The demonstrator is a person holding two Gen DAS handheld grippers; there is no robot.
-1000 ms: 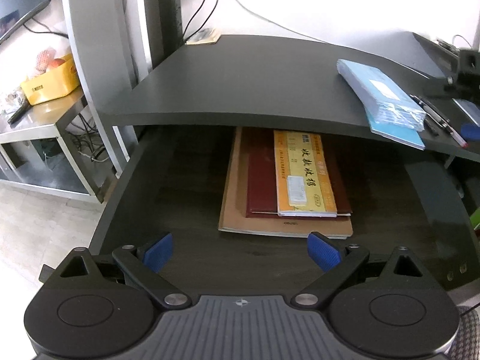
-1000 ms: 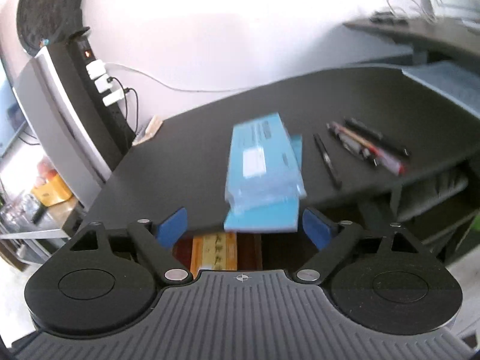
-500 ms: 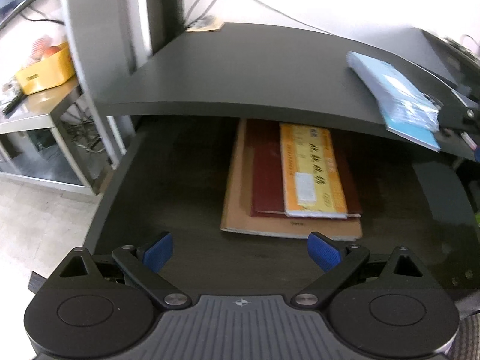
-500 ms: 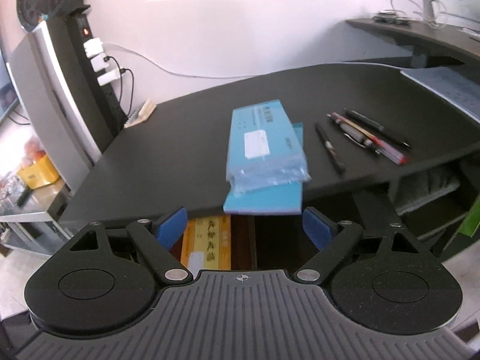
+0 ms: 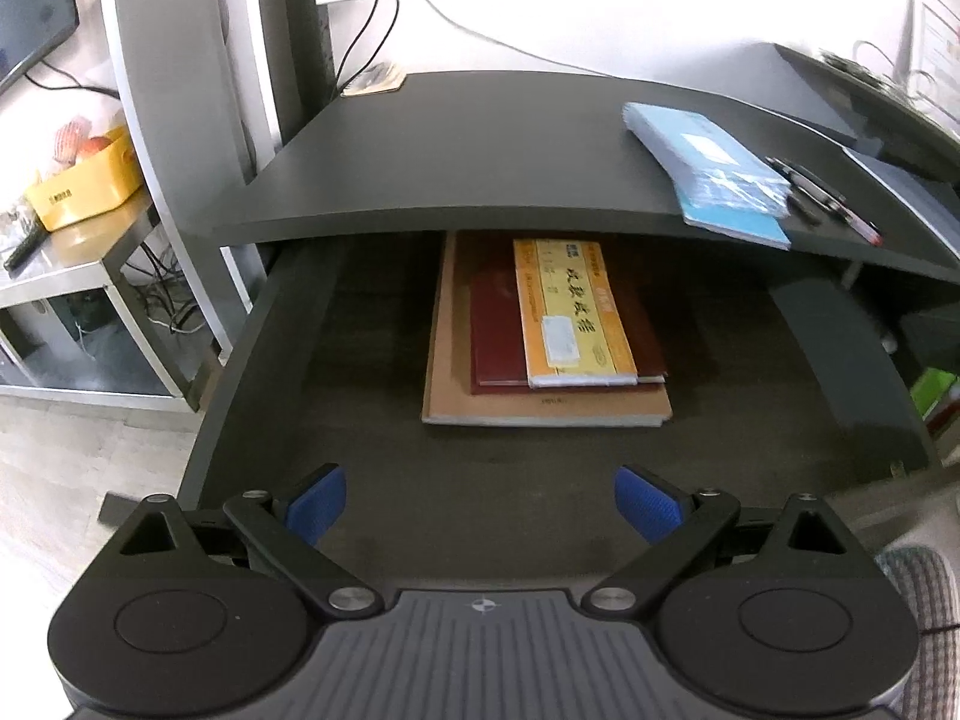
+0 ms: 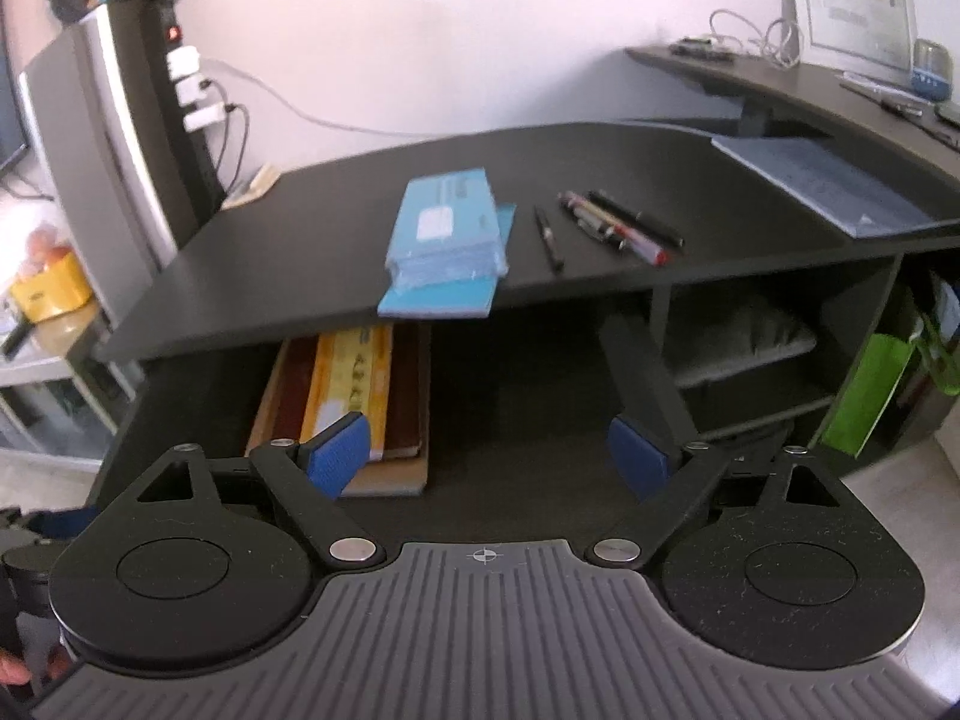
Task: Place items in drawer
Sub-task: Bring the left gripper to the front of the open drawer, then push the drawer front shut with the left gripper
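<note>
The dark drawer (image 5: 372,480) stands pulled out under the black desk (image 5: 480,150). In it lies a stack: a brown book (image 5: 540,408), a maroon book (image 5: 498,324) and a yellow booklet (image 5: 570,312); the stack also shows in the right wrist view (image 6: 348,396). On the desk's front edge lie blue booklets (image 5: 714,174) (image 6: 447,240) and several pens (image 6: 612,228). My left gripper (image 5: 480,501) is open and empty above the drawer's front. My right gripper (image 6: 486,456) is open and empty, in front of the drawer, well short of the blue booklets.
A yellow basket (image 5: 84,180) sits on a steel side table (image 5: 60,264) at the left. A grey pillar with a power strip (image 6: 192,90) stands behind the desk. A grey folder (image 6: 822,186) lies on the desk at right; a green bag (image 6: 864,396) hangs by shelves.
Both grippers have pulled back and risen a little; the right view now shows more of the drawer and the shelves at right. Both grippers stay open. The books have not moved.
</note>
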